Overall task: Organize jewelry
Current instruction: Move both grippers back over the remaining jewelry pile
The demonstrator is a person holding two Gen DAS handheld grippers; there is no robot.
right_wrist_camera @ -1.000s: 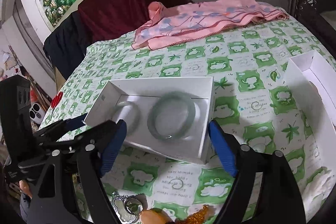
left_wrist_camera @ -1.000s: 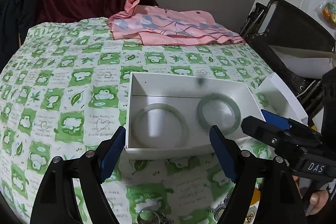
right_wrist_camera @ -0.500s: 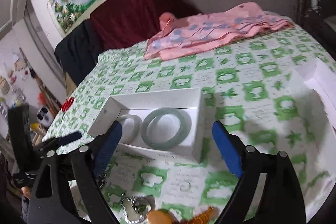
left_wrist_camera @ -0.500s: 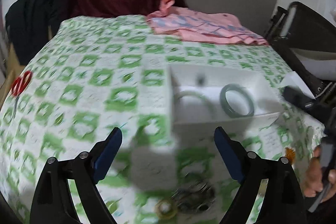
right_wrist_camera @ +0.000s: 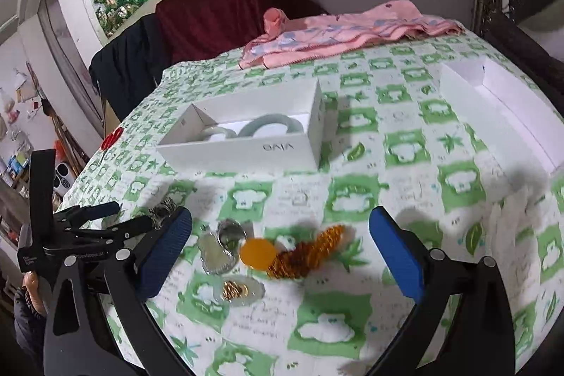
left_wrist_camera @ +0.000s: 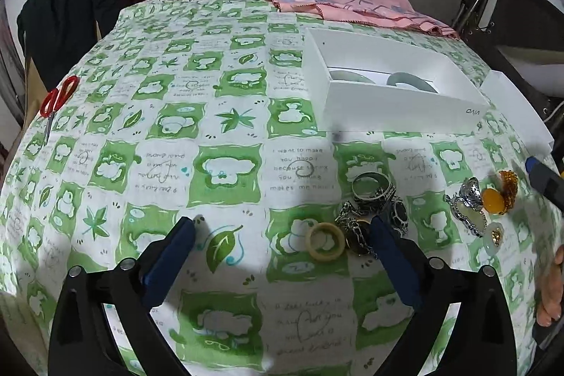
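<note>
The left gripper (left_wrist_camera: 282, 231) is wide apart and holds nothing. The cream ring (left_wrist_camera: 324, 241) lies on the counter (left_wrist_camera: 225, 115) between its tips, nearer the right tip. The right gripper (right_wrist_camera: 281, 226) is wide apart too, over the orange pendant (right_wrist_camera: 258, 252). The white box (left_wrist_camera: 402, 108) with 2 bangles sits farther back.

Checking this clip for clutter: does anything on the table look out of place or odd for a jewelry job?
Yes: red scissors lie at the table's far left edge and a crumpled pink cloth is heaped at the back. Loose rings and pendants lie in untidy clusters outside the white box. Nothing looks broken.
</note>
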